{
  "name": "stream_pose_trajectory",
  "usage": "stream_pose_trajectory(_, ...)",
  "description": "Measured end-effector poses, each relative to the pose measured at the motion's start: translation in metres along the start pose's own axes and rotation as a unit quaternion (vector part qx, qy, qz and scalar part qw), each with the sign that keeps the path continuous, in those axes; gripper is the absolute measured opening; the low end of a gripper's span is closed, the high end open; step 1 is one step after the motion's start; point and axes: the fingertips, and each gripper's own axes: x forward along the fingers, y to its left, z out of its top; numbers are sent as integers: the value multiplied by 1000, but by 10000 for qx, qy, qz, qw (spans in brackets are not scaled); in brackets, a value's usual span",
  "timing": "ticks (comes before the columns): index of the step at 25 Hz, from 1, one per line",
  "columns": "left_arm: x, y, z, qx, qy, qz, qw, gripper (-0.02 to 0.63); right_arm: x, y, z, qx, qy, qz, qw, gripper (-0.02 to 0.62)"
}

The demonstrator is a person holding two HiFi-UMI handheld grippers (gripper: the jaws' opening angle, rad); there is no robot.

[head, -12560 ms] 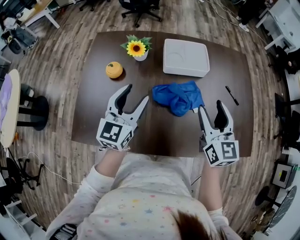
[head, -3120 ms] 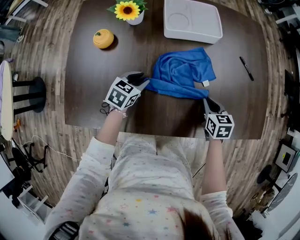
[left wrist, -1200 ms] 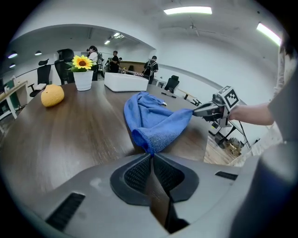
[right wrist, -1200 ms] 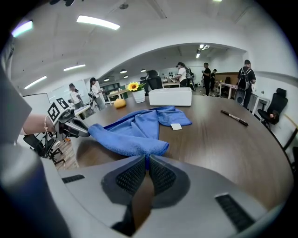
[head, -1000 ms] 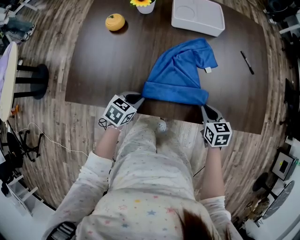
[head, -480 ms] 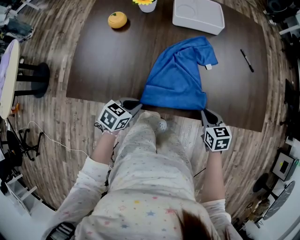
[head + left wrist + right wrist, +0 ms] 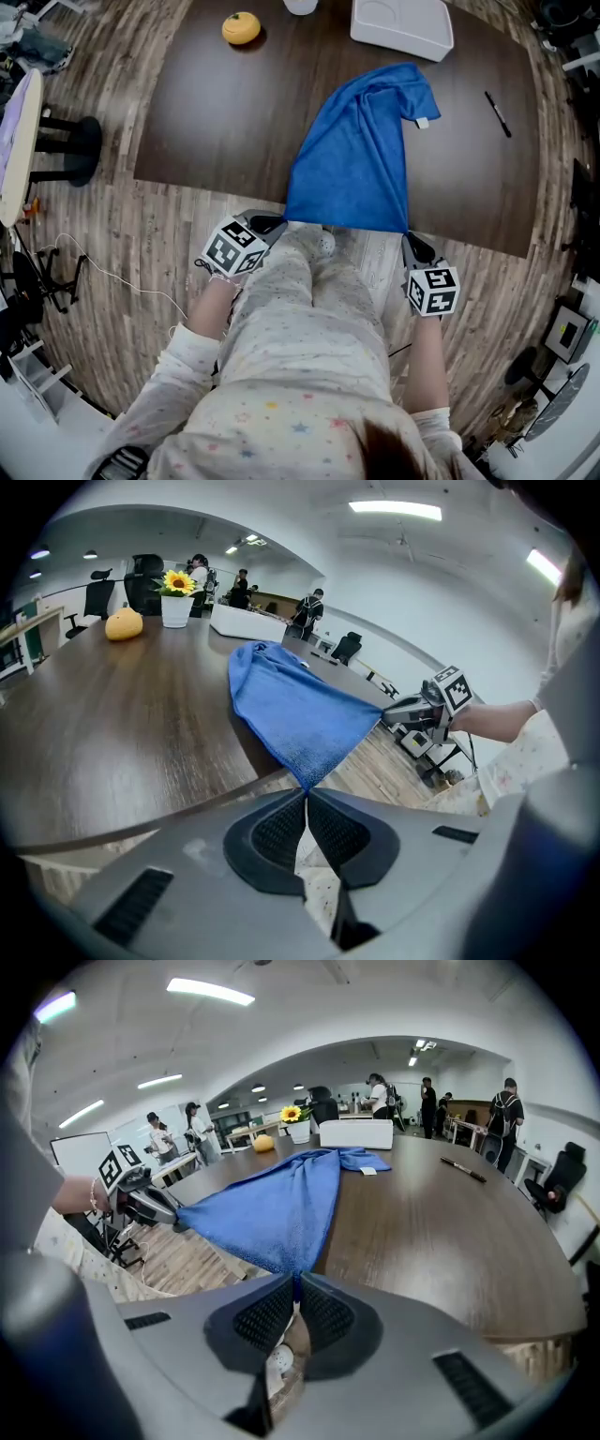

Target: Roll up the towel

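Dark wooden table (image 7: 234, 122), wood-plank floor (image 7: 122, 234), black office chair (image 7: 562, 1180), white ceiling with strip lights (image 7: 394, 510)

The towel (image 7: 356, 150) runs from mid-table (image 7: 216, 122) out over the near edge. The left gripper (image 7: 279, 222) pinches its near left corner and the right gripper (image 7: 410, 238) its near right, both just off the table. Behind the towel sits a tray (image 7: 401, 23), with a pot (image 7: 301, 6) and a round ornament (image 7: 241, 27) to its left. A pen (image 7: 497, 112) lies right of the towel.

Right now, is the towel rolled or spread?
Spread, not rolled: the towel stretches across the table, near corners pinched by left gripper and right gripper.
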Motion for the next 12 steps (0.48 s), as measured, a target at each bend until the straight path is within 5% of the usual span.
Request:
stream_pose_trajectory(6, -4, -5, -12, -113, -21, 47, 9999, 20, -2, 8, -15, -173, 173, 111, 9996, 21)
stream_pose_trajectory(12, -15, 4, 24, 19, -281, 156, 9995, 20, -7, -1, 16, -288, 140, 96, 9994, 21)
